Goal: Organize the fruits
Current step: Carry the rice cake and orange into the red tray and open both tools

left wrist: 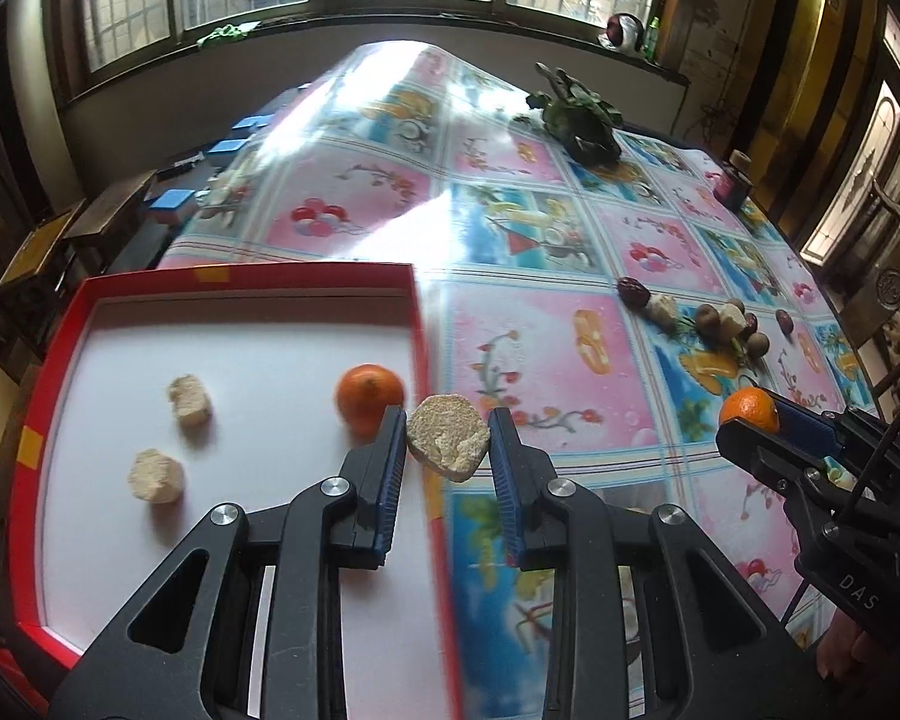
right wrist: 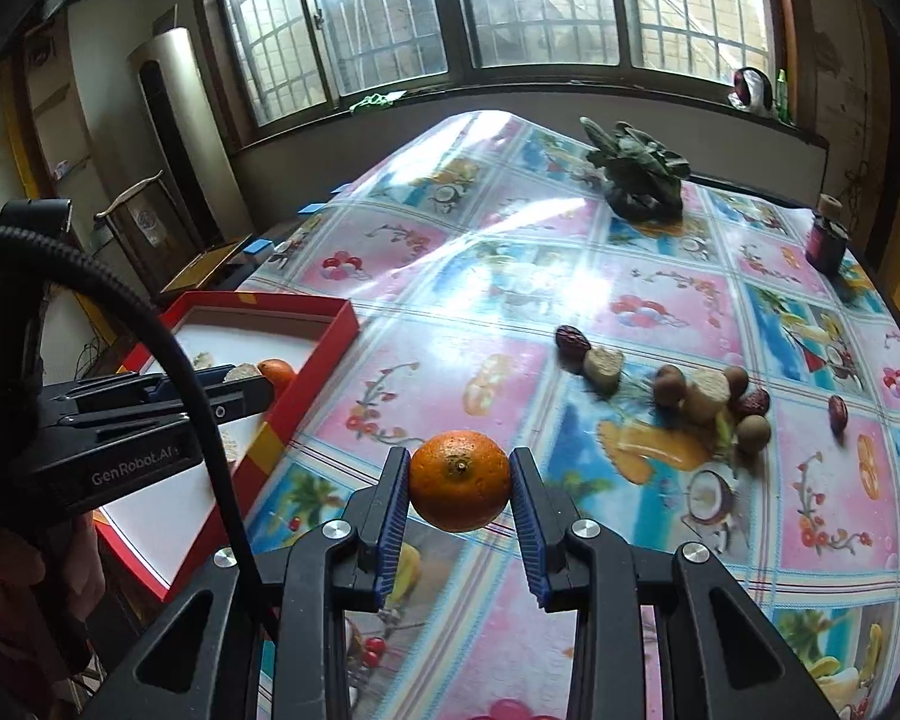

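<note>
My left gripper [left wrist: 448, 420] is shut on a pale beige chunk [left wrist: 447, 445] and holds it over the right wall of the red tray [left wrist: 423, 324]. In the tray lie an orange [left wrist: 369, 396] and two more pale chunks [left wrist: 191, 399] [left wrist: 156, 475]. My right gripper [right wrist: 459, 468] is shut on a second orange [right wrist: 459, 480] above the tablecloth; it shows at the right in the left wrist view [left wrist: 749, 411]. The left gripper [right wrist: 243, 381] shows at the left of the right wrist view, over the tray [right wrist: 324, 354].
A cluster of red dates, brown longans and pale chunks [right wrist: 690, 387] lies on the patterned tablecloth at the right. A leafy green vegetable [right wrist: 639, 177] sits far back. A dark jar [right wrist: 827, 243] stands near the far right edge. Stools and blue boxes stand left of the table.
</note>
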Demonstrator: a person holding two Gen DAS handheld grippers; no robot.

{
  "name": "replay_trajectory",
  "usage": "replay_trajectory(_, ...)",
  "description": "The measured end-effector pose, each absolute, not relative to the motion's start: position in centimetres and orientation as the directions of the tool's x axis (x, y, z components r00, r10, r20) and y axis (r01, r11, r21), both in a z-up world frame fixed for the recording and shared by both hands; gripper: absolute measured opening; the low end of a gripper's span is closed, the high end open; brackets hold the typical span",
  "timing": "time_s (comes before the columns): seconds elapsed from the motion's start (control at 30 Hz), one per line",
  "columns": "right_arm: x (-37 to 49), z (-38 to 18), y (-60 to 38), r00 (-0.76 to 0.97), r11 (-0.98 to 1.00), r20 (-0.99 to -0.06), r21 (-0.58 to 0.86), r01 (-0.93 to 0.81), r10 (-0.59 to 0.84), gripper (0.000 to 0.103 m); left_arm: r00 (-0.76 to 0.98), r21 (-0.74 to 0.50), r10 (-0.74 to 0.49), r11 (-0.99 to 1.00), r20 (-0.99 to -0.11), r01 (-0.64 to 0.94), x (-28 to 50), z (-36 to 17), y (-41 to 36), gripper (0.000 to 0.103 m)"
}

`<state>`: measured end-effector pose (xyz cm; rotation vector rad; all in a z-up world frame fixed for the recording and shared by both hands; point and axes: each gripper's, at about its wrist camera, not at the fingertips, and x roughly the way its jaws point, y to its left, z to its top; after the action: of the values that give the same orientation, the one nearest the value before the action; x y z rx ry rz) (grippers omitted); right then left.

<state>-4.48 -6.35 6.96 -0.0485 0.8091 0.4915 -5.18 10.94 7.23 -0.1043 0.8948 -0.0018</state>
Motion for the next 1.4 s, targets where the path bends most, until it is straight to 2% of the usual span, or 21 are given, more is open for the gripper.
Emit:
replay_trajectory(0.53, -4.9, 6.4, -0.4, 0.524, 0.833, -0.712, 0.157, -0.531, 0.468, 0.032, 0.611, -0.091, 0.027, 0.983, -0.791, -0.161, -8.3, 6.1, 17.5, 0.027)
replay_trajectory(0.97, -6.1, 5.2, 6.9, 0.348, 0.689, -0.723, 0.240, -0.684, 0.597, 0.032, 0.551, -0.114, 0.039, 0.964, -0.834, -0.241, -9.8, 3.8, 22.2, 0.027)
replay_trajectory(1.4, -7.3, 2.7, 10.6, 0.273, 0.648, -0.781, 0.210, -0.732, 0.562, 0.032, 0.554, -0.115, 0.042, 0.963, -0.832, -0.245, -9.5, 3.2, 22.2, 0.027)
